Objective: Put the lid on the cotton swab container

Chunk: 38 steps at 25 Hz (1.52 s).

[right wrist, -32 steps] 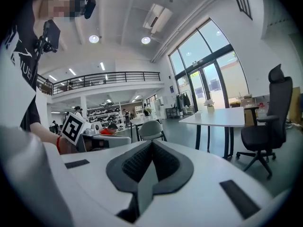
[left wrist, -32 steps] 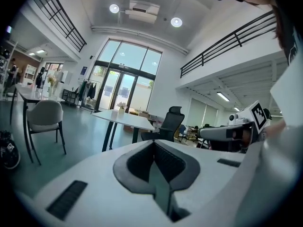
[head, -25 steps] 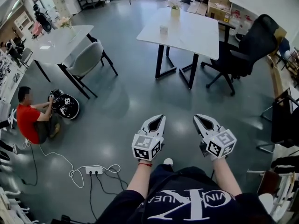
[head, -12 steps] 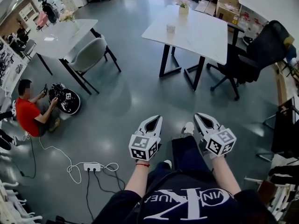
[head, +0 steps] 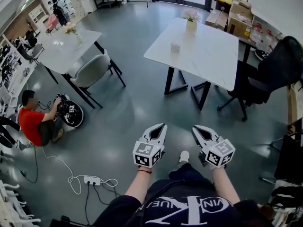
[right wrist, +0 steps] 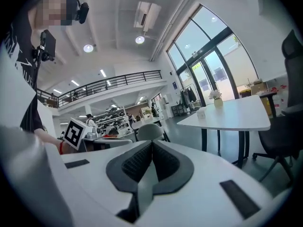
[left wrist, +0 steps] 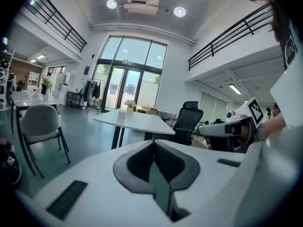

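A small white container (head: 175,47) stands on the white table (head: 208,56) ahead; it is too small to make out a separate lid. In the right gripper view it shows as a pale tub (right wrist: 201,112) on the tabletop (right wrist: 236,119). My left gripper (head: 161,127) and right gripper (head: 196,129) are held side by side over the grey floor, well short of the table. Both are shut with nothing between the jaws. The left gripper view shows the shut left gripper (left wrist: 153,143) aimed at the table (left wrist: 137,122), and the right gripper view shows the right gripper (right wrist: 152,143) closed too.
A vase of flowers (head: 191,22) stands at the table's far end. A black office chair (head: 272,74) is to the right, cardboard boxes (head: 236,15) behind. At left are a grey chair (head: 92,70), a second table (head: 66,46), a seated person in red (head: 31,124) and a floor cable (head: 92,179).
The person has walked forward, so the white table and container now sit nearer and lower in the head view. Both grippers moved forward with the person and stayed shut.
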Each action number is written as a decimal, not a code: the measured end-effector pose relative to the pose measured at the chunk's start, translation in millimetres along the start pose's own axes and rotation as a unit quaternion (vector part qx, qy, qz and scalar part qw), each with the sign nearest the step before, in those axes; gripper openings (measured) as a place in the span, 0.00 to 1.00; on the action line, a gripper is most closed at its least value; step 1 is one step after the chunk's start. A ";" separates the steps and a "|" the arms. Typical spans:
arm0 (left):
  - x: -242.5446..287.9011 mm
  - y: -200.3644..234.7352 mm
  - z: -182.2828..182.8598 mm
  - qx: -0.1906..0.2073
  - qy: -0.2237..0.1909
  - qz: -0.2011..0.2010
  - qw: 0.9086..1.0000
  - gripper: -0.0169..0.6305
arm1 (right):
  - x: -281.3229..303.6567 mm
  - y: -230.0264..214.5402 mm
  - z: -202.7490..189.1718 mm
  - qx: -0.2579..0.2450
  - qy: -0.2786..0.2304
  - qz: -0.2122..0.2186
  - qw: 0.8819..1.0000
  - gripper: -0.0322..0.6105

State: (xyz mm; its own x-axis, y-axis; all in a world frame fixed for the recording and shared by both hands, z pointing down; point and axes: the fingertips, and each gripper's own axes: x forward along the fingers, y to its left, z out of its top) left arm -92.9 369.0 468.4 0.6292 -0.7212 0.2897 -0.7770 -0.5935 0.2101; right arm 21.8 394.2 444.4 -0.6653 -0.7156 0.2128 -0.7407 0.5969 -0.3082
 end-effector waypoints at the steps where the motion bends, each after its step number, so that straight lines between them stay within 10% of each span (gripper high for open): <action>1: 13.5 0.5 3.4 0.001 0.002 -0.002 1.000 0.04 | 3.9 -13.4 2.9 0.003 0.002 0.000 1.000 0.05; 38: 302.7 121.8 104.9 -0.021 0.001 -0.004 1.000 0.04 | 188.1 -255.0 106.4 -0.004 0.036 0.023 0.999 0.05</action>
State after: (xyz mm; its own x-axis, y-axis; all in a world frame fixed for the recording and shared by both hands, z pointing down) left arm 5.1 41.0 483.8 0.6357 -0.7153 0.2901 -0.7718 -0.5843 0.2508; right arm 95.5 68.8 464.4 -0.7040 -0.6588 0.2653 -0.7092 0.6326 -0.3111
